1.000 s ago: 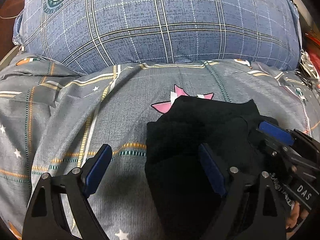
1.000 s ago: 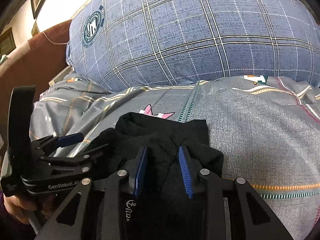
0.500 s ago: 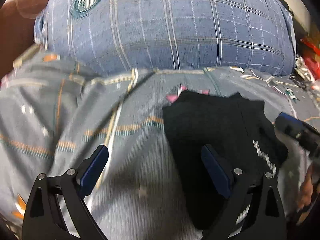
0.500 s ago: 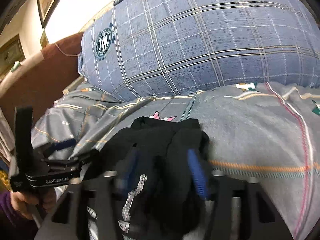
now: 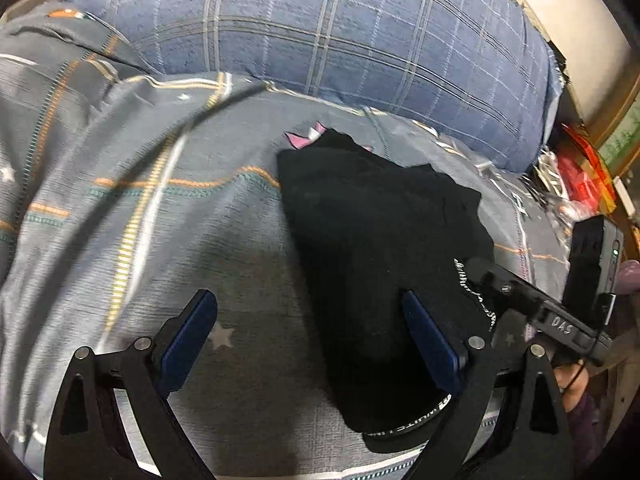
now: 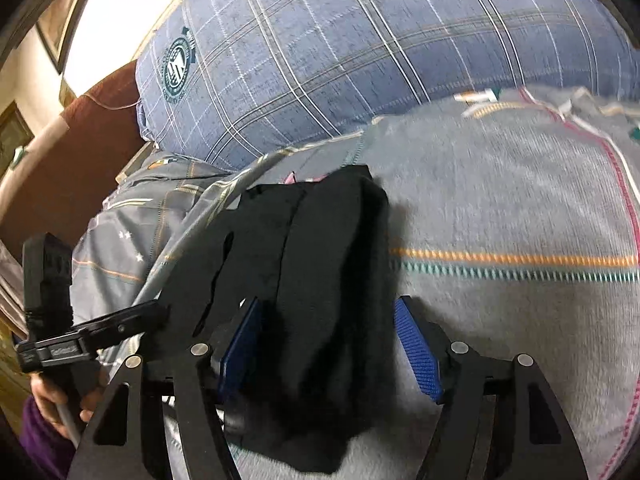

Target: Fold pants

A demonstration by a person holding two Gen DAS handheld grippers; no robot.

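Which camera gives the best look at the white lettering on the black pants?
The left wrist view: the black pants show white lettering along their near right edge and waistband. The right wrist view shows the same pants as plain black folds, no lettering visible.

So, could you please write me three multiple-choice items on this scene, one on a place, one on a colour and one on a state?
1. Where do the pants lie?
A. on the grey bedcover, in front of the blue pillow
B. on top of the pillow
C. on a wooden floor

2. What colour are the pants?
A. red
B. black
C. white

3. How does the right gripper stand?
A. shut tight on the pillow
B. out of view
C. open, pads apart on either side of the pants

Answers:
1 A: grey patterned cloth shows all round them and the pillow rises behind.
2 B: they are dark throughout, with only small white lettering.
3 C: the jaws have just been opening, and both blue pads stand off the cloth.
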